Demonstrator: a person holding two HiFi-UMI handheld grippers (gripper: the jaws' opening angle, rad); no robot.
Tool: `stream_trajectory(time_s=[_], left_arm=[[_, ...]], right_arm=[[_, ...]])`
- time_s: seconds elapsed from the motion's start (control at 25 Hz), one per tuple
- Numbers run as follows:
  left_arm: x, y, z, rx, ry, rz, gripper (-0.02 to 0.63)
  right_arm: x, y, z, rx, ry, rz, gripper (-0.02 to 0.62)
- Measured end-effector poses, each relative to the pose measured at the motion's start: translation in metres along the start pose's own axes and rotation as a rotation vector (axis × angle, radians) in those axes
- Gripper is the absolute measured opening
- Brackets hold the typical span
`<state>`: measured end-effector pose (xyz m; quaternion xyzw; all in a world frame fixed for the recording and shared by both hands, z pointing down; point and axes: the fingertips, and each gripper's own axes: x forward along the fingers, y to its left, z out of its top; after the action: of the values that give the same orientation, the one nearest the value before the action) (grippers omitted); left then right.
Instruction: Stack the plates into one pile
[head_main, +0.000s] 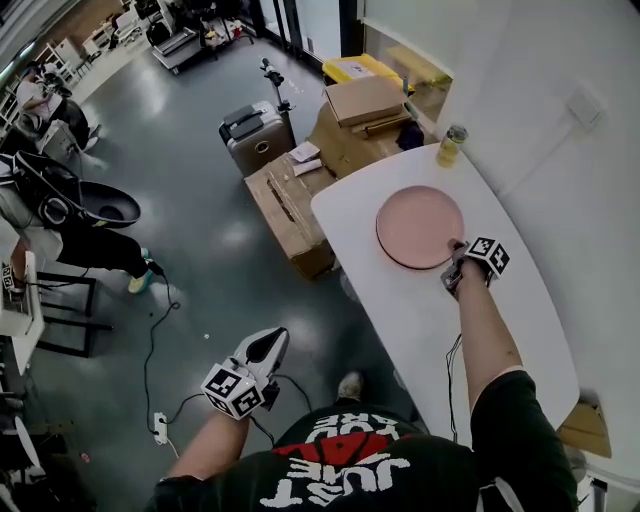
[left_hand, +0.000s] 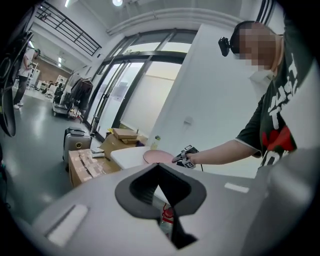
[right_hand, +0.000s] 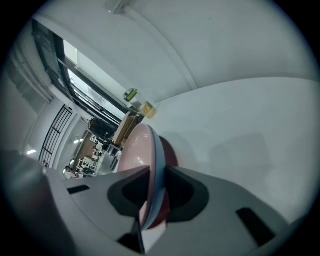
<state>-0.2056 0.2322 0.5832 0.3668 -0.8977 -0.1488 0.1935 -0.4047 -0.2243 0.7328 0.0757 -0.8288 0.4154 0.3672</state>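
A pink plate (head_main: 418, 224) lies on the white table (head_main: 400, 310), toward its far end. A darker rim shows under its near edge; whether that is a second plate I cannot tell. My right gripper (head_main: 452, 272) is at the plate's near edge. In the right gripper view the plate's rim (right_hand: 156, 165) runs between the two jaws, which close against it on both sides, so my right gripper (right_hand: 157, 174) is shut on the plate. My left gripper (head_main: 264, 350) hangs shut and empty over the floor, left of the table. The left gripper view shows that gripper (left_hand: 160, 172) pointing toward the table.
A small jar with a yellow lid (head_main: 452, 145) stands at the table's far edge by the wall. Cardboard boxes (head_main: 300, 200) and a grey suitcase (head_main: 255, 135) sit on the floor beyond the table's left corner. A thin cable (head_main: 450, 375) crosses the table's near part.
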Motion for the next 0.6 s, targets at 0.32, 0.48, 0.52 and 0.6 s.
stream_trajectory(time_s=[0.32,0.48,0.52,0.6], left_arm=[[0.036,-0.016,-0.008,-0.007,0.053,-0.103,0.008],[0.072,-0.057,-0.001,0.032,0.077,-0.220,0.008],[0.081,-0.070,0.002,0.045,0.081,-0.248,0.008],[0.099,-0.097,0.011,0.074,0.089,-0.296,0.008]], right_arm=[[-0.041,0.020,0.002,-0.418,0.009,-0.018,0.190],[-0.120,0.031,-0.021,-0.432,0.009,0.250,0.189],[-0.144,0.028,-0.028,-0.437,0.007,0.313,0.189],[-0.192,0.014,-0.041,-0.455,-0.004,0.400,0.156]])
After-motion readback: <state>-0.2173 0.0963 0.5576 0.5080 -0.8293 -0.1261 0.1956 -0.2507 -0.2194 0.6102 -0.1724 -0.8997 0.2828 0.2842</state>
